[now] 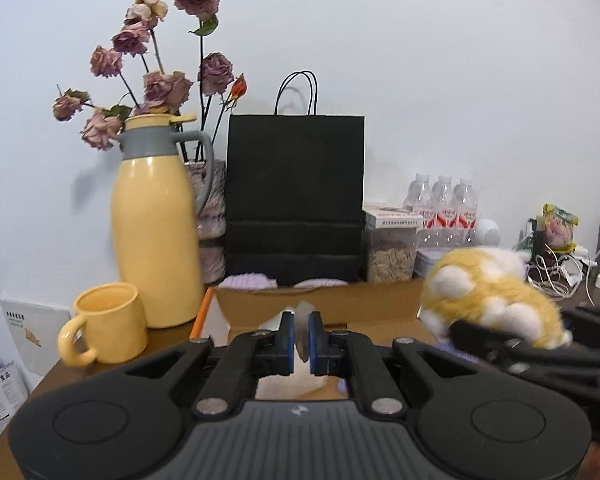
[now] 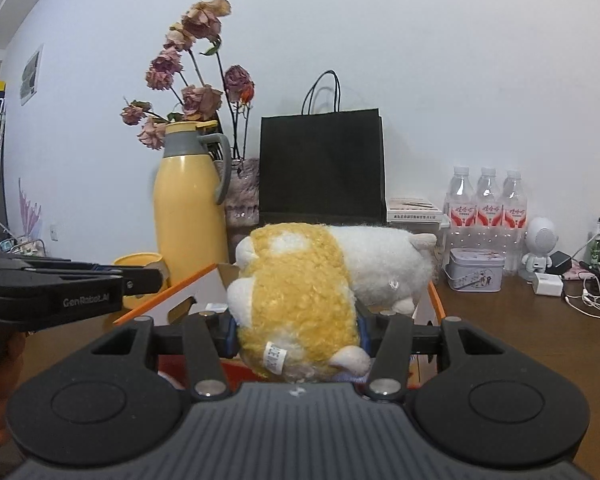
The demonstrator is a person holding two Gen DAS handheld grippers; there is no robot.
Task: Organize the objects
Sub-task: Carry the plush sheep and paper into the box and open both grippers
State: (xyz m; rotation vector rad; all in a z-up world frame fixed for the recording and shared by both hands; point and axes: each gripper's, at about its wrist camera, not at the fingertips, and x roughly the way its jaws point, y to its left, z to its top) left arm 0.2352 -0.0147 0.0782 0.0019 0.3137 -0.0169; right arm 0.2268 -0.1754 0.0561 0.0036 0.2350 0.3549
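Plush toy point(image 2: 300, 300) hides the right tool's point(image 2: 298, 332) blue pads.

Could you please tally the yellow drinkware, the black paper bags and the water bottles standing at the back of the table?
Yellow drinkware: 2, the yellow thermos jug and the yellow mug
Black paper bag: 1
Water bottles: 3, side by side
Total: 6
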